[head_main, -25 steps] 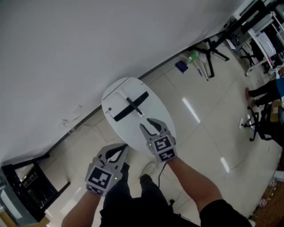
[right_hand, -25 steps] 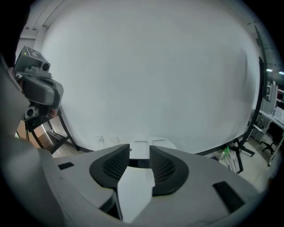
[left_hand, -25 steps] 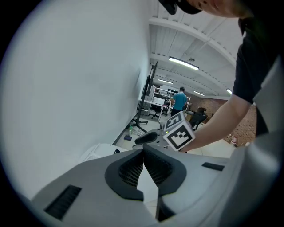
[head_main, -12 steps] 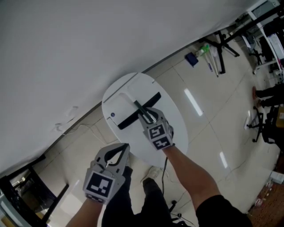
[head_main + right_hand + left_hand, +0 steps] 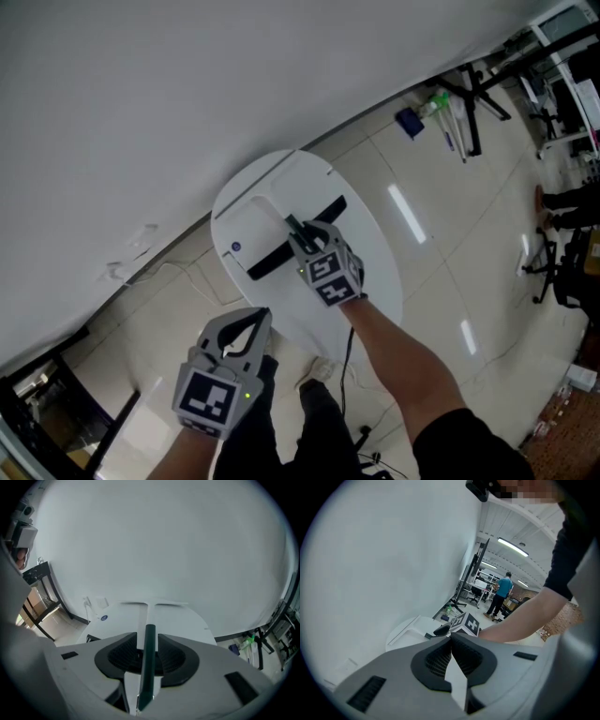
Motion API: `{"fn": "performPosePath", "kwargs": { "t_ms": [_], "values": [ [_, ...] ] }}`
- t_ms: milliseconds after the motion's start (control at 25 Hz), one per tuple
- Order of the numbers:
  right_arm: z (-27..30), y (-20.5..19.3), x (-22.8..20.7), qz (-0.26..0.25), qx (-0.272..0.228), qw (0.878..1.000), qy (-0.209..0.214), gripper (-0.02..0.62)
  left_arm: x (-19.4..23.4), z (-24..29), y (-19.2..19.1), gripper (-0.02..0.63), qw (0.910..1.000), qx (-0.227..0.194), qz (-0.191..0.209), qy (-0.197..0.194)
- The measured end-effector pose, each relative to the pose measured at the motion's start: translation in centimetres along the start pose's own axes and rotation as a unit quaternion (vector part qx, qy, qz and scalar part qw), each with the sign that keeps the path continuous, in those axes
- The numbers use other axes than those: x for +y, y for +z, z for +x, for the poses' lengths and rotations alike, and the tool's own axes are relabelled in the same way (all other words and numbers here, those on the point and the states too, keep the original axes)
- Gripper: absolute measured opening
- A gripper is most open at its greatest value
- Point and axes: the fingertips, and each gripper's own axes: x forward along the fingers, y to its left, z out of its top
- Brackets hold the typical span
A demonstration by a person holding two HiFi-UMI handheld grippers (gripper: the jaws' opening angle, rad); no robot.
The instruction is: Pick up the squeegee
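The grasp itself was in hand: the right hand-held gripper (image 5: 302, 236) sat low over the round white worktop (image 5: 367, 274), jaws narrowly apart and not yet clamped. The dark handle of the squeegee (image 5: 267, 261) lay flat between them, with its blade just beyond the tips. The next move looked to be closing firmly and lifting straight up, while the left hand-held gripper (image 5: 255, 321) hung behind, off the worktop, jaws together and empty. Ahead rose a plain white wall (image 5: 187, 84), with a glossy tiled floor (image 5: 441, 216) to the right.
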Motion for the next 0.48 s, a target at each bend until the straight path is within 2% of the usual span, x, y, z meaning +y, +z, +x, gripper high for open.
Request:
{"fn": "performPosePath", "kwargs": {
  "t_ms": [480],
  "values": [
    [2.4,-1.2,-0.3,0.017,0.027,0.999,0.009,0.144,1.7,-0.7,-0.5,-0.006,0.9999,0.006,0.002,0.011]
  ]
}}
